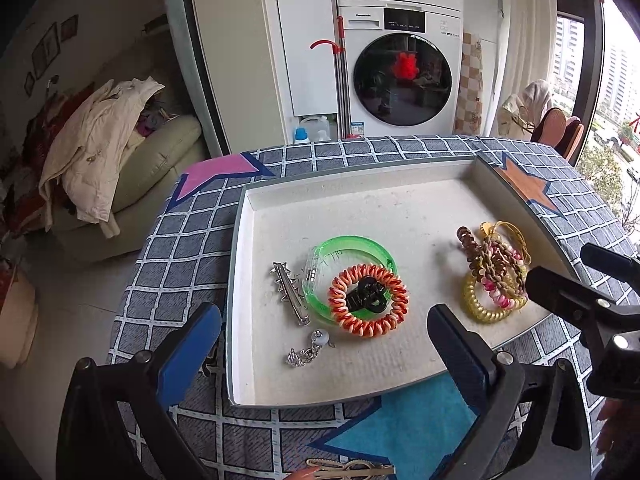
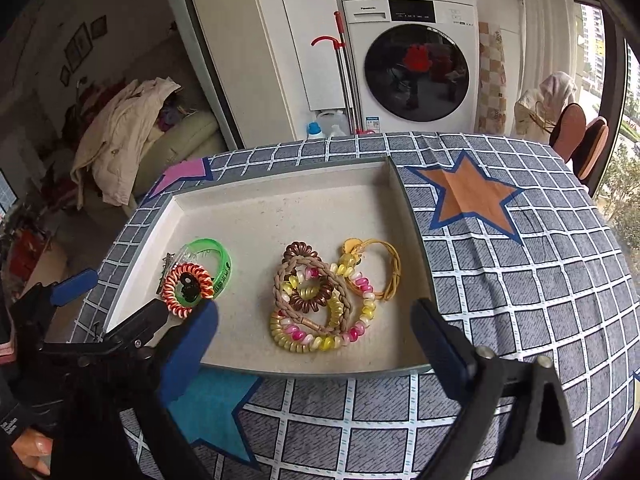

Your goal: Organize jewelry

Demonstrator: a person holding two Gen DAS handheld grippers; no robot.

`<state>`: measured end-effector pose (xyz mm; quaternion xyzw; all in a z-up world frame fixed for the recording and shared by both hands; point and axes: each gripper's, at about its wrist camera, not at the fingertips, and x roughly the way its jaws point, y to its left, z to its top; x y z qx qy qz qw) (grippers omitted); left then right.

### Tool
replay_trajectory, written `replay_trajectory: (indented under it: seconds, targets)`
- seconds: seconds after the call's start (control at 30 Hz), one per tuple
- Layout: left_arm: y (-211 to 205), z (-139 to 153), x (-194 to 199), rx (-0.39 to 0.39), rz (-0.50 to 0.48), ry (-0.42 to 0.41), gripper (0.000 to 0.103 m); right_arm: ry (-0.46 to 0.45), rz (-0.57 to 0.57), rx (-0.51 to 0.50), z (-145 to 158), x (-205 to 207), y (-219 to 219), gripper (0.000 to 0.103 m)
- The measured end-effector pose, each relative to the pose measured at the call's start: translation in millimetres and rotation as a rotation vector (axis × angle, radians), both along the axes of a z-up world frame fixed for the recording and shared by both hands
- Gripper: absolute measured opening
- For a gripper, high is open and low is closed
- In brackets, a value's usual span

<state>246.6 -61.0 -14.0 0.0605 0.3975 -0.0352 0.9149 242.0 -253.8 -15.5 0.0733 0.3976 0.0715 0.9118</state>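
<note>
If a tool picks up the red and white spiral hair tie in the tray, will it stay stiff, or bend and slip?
The red and white spiral hair tie is coiled cord, so it will probably stretch and sag instead of holding its ring shape. It looks light. It lies over the green bangle and around a black clip, so lifting it may drag or snag those.

Washer [image 1: 402, 76] behind, sofa [image 1: 160, 160] left, daylit window [image 1: 616, 80].

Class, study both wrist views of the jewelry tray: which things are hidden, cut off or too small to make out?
- Gold hair clip: left wrist view, cut off by the bottom edge.
- Green bangle lettering: right wrist view, too small to read.
- Silver chain: right wrist view, hidden behind the left gripper.
- Black clip: both views, shape unclear inside the orange coil tie.
</note>
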Motion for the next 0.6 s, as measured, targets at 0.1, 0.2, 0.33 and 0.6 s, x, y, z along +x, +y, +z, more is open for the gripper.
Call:
replay_trajectory:
  seconds: [0.1, 0.2, 0.33, 0.6]
  targets:
    - [2, 2, -5, -0.003, 0.004, 0.001, 0.103, -0.023, -0.011, 0.001, 3, -4, -2, 0.103]
    - [5, 3, -9, -0.005, 0.022, 0.010, 0.103, -0.040, -0.024, -0.011, 7, -10, -4, 0.103]
    - [7, 7, -21, 0.007, 0.046, -0.012, 0.103, -0.067, -0.030, -0.034, 16, -22, -4, 0.103]
    - [10, 17, -57, -0.002, 0.084, -0.072, 0.103, -0.115, -0.025, -0.127, 26, -51, 4, 0.103]
